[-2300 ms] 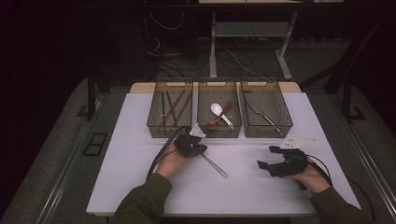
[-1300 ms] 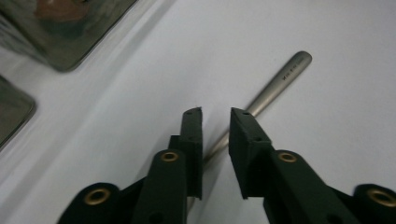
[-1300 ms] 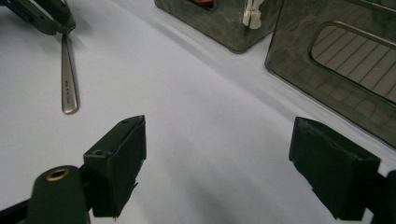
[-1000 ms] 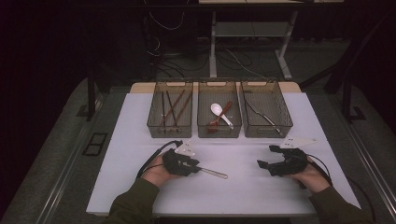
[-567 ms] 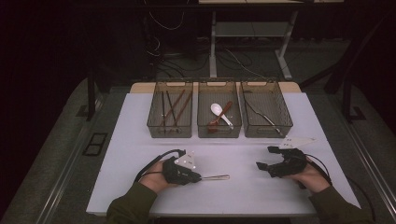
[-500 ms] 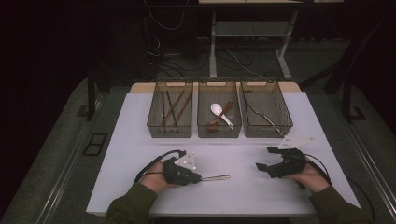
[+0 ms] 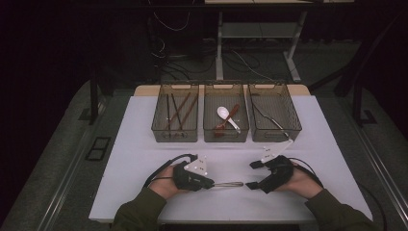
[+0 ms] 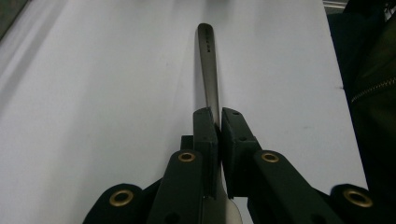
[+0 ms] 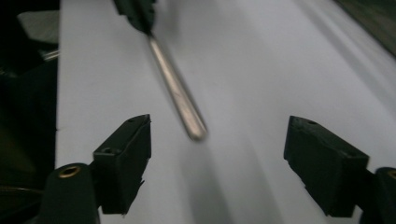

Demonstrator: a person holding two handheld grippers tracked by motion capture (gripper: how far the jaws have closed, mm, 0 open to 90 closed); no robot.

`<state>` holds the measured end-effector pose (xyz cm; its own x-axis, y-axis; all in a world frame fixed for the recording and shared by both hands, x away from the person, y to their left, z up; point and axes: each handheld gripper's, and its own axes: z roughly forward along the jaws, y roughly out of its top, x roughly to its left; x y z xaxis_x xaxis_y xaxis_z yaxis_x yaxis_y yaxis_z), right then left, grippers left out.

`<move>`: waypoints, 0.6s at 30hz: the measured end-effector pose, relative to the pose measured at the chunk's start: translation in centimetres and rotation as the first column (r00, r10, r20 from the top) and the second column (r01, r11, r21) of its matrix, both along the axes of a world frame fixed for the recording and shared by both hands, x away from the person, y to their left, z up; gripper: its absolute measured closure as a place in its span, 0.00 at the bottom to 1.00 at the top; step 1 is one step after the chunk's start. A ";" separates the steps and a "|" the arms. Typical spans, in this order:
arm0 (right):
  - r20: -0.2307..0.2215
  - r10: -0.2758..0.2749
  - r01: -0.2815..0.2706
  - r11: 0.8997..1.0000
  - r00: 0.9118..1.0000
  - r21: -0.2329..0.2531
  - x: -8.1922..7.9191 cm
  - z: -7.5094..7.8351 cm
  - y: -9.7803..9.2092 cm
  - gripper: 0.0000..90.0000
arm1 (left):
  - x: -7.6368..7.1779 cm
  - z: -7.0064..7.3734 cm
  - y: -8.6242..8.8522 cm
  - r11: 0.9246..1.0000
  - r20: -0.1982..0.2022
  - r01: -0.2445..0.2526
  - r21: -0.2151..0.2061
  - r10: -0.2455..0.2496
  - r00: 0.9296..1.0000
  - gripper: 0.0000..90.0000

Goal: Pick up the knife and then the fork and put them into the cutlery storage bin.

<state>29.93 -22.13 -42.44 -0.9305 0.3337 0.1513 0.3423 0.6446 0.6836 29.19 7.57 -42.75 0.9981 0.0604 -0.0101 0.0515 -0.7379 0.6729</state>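
Observation:
A slim metal utensil (image 7: 230,184) lies level just above the white table (image 7: 130,144), its handle pointing right. My left gripper (image 7: 210,183) is shut on it near the front edge. In the left gripper view the handle (image 8: 208,70) runs straight out from between the closed jaws of that gripper (image 8: 218,114). My right gripper (image 7: 252,174) is open just right of the handle's tip, facing it. In the right gripper view the handle end (image 9: 180,102) reaches toward the wide gap of the right gripper (image 9: 217,140), touching neither jaw, and the left gripper (image 9: 137,11) grips its far end.
Three clear bins stand side by side at the back of the table. The left bin (image 7: 175,138) holds dark chopsticks, the middle bin (image 7: 226,138) a white spoon and a brown one, the right bin (image 7: 276,138) thin metal utensils. Cables trail from both grippers.
My left gripper drew back from the bins toward the front edge with the utensil and turned it to point right. The right gripper shifted slightly left toward the handle's tip.

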 end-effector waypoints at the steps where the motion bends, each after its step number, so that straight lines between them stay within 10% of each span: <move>1: 0.015 0.041 -0.041 0.999 0.999 -0.009 0.1 0.0 0.6 0.30 | 0.0 0.1 -0.2 1.000 0.006 0.007 0.000 -0.007 1.000 0.94; 18: -0.113 0.346 -0.352 0.935 0.932 -0.039 1.4 -1.1 7.2 0.90 | -0.7 1.6 -1.9 0.996 0.041 0.082 -0.020 -0.081 0.996 0.94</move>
<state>31.31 -14.96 -43.57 -0.9702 0.0020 0.2423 0.1552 0.7731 0.6150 28.48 5.63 -41.11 0.9994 -0.0206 0.0295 -0.0352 -0.7241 0.6888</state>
